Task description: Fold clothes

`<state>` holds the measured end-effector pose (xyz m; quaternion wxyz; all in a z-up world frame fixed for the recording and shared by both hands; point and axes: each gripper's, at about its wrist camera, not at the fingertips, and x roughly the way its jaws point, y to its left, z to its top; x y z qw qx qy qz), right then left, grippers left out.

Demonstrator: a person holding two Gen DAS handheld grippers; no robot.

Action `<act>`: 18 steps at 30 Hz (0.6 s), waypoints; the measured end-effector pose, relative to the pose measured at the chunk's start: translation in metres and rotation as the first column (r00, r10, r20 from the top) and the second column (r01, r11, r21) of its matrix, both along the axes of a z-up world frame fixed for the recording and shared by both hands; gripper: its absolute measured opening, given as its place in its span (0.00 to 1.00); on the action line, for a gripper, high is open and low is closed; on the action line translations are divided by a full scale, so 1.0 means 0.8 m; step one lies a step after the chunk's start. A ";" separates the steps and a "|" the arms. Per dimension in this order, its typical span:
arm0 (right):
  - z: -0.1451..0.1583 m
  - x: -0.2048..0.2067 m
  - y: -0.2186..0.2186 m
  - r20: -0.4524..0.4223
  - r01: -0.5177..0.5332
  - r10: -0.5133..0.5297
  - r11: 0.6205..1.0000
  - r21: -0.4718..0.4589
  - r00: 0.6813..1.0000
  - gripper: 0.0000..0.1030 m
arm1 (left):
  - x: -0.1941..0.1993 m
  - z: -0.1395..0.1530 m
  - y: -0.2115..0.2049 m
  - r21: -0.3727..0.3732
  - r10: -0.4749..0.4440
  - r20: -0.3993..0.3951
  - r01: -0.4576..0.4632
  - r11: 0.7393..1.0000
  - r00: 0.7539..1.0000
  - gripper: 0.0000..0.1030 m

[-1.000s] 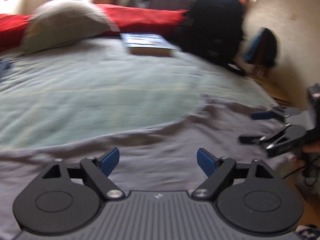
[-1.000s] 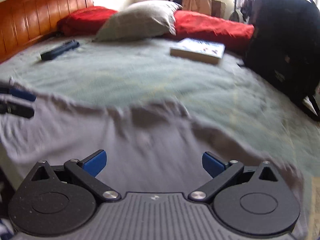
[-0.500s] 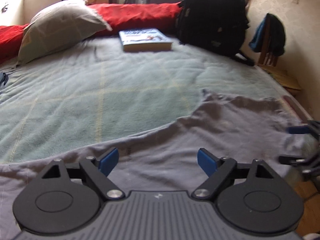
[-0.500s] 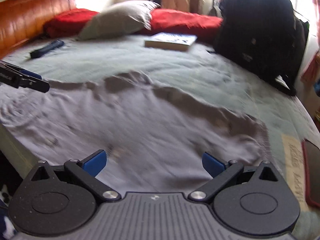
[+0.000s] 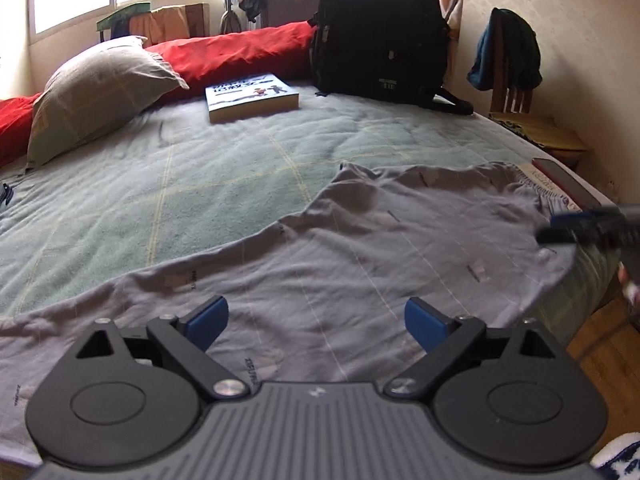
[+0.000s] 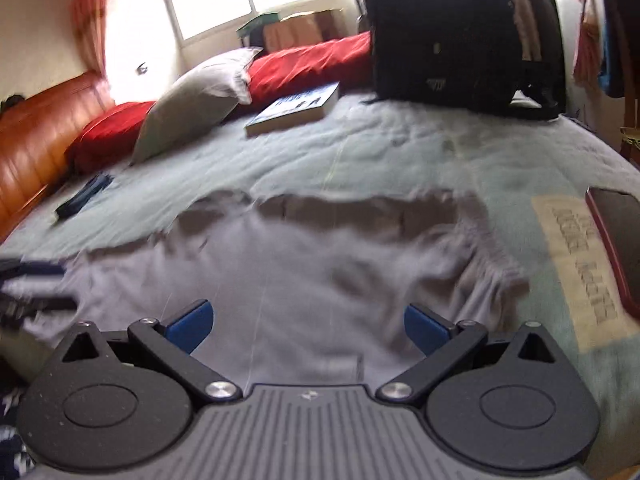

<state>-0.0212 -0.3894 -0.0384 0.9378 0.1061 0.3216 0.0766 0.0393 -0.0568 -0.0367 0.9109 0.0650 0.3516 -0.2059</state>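
A: Start at the left gripper [image 5: 316,318]. How do its jaws stand?

B: Wide, and opening at this moment. Nothing sits between the blue pads [image 5: 208,318]; they hover just above the near part of the grey garment [image 5: 360,264].

A: And the right gripper [image 6: 306,324]?

B: Its jaws are spread wide too, with nothing gripped. Only the garment lies below, between the pads. In the left wrist view that gripper shows as a dark blur at the right edge, over the garment's right side.

A: Where is the garment, then?

B: Spread flat on the bed [image 5: 160,184], across the near edge, on a pale green checked blanket. Its far edge is uneven, and the right part is puckered into small folds in the right wrist view, which is blurred.

A: What lies beyond it?

B: A book [image 5: 252,96] with a blue cover lies flat on the blanket, well apart from the garment. To the left of it leans a beige pillow [image 5: 96,88] against a long red cushion [image 5: 240,52]. A black backpack [image 5: 380,36] stands upright to the right of the book.

A: Anything nearer the right side?

B: A dark phone-like slab with a red rim [image 6: 618,240] lies on the bed's right edge, just beside a printed label. On the left a dark flat object [image 6: 82,196] lies on the blanket; I cannot tell what it is.
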 end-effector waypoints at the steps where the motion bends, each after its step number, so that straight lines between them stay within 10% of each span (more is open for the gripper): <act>1: -0.002 0.008 0.000 -0.003 0.011 -0.011 1.000 -0.013 1.000 1.00 | 0.000 -0.001 0.000 -0.001 0.004 -0.006 -0.004 1.000 1.000 0.92; 8: -0.032 -0.005 -0.016 -0.100 0.050 -0.064 0.989 -0.138 0.993 1.00 | 0.001 -0.009 0.016 -0.029 0.059 -0.053 -0.060 0.998 0.997 0.92; 18: 0.002 -0.010 -0.017 -0.038 0.065 -0.067 0.997 -0.050 0.997 1.00 | -0.001 -0.006 0.018 -0.068 0.057 -0.054 -0.061 0.996 0.997 0.92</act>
